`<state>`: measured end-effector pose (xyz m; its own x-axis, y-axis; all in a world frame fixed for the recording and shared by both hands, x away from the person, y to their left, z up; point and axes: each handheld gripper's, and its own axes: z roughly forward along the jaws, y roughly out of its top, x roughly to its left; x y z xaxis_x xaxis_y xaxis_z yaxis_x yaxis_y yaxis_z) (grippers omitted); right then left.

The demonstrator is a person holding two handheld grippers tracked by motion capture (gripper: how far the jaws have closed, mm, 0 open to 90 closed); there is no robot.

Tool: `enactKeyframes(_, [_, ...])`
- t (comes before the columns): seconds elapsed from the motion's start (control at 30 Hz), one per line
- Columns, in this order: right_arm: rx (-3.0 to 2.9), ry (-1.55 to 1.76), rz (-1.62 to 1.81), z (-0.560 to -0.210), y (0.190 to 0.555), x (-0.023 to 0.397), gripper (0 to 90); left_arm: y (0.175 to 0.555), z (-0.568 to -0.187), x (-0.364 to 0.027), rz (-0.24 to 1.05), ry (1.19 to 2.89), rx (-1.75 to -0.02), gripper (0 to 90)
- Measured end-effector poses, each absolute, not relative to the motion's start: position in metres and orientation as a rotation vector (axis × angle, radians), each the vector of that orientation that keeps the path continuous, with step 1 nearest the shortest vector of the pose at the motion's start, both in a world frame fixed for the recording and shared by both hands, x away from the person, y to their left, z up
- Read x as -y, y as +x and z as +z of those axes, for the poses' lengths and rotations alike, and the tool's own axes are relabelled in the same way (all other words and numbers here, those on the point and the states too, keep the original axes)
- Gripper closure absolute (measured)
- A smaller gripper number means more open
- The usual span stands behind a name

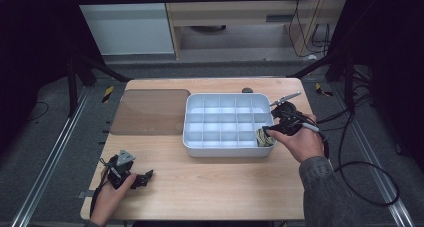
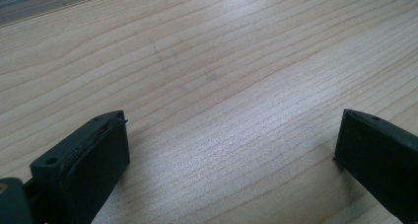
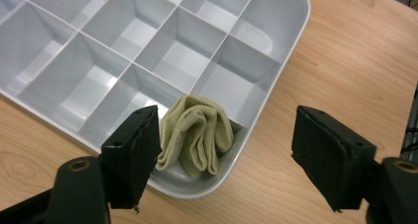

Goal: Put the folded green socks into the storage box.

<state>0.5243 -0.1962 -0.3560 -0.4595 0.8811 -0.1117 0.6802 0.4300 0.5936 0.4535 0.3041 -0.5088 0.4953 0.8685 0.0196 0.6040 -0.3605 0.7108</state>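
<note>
A white tray [image 1: 225, 151] split into many small compartments sits at the middle right of the wooden table. A folded pale-olive cloth [image 3: 197, 135] lies in the tray's [image 3: 291, 46] near right corner compartment; in the high view the cloth [image 1: 264, 137] shows there too. My right gripper [image 3: 224, 155] hangs just above that corner, jaws wide apart with nothing pressed between them, and the cloth sits below the left jaw. A hand holds this gripper [image 1: 272, 132] at the tray's right end. My left gripper [image 1: 145, 178] rests open at the table's front left over bare wood [image 2: 231, 150].
A flat brown translucent sheet [image 1: 150, 112] lies left of the tray. A small dark object [image 1: 247, 90] sits near the table's far edge. Cables [image 1: 360, 172] trail off the right side. The tray's other compartments look empty.
</note>
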Motion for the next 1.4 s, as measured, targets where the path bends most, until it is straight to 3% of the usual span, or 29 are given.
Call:
enactKeyframes(0.1, [-2.281,1.316,0.701,-0.347,0.523,0.197,26.6,0.454,-0.509,-0.304,0.528,2.091,-1.206,0.0])
enactKeyframes(0.17, [-2.295,1.295,0.712,-0.343,0.521,0.196,35.2,0.454,-0.509,-0.304,0.527,2.091,-1.206,0.0])
enactKeyframes(0.23, [-2.314,1.272,0.716,-0.340,0.520,0.195,54.2,0.454,-0.509,-0.304,0.527,2.091,-1.205,0.0])
enactKeyframes(0.27, [-2.321,1.272,0.723,-0.339,0.519,0.194,56.6,0.453,-0.509,-0.304,0.528,2.093,-1.206,0.0])
enactKeyframes(0.3, [-2.321,1.275,0.732,-0.338,0.520,0.194,65.7,0.453,-0.509,-0.304,0.528,2.093,-1.206,0.0])
enactKeyframes(0.53, [-2.351,1.279,0.729,-0.340,0.522,0.186,89.5,0.454,-0.509,-0.304,0.528,2.093,-1.206,0.0])
enactKeyframes(1.4, [-2.461,1.294,0.642,-0.377,0.543,0.153,90.0,0.453,-0.509,-0.304,0.527,2.093,-1.206,0.0])
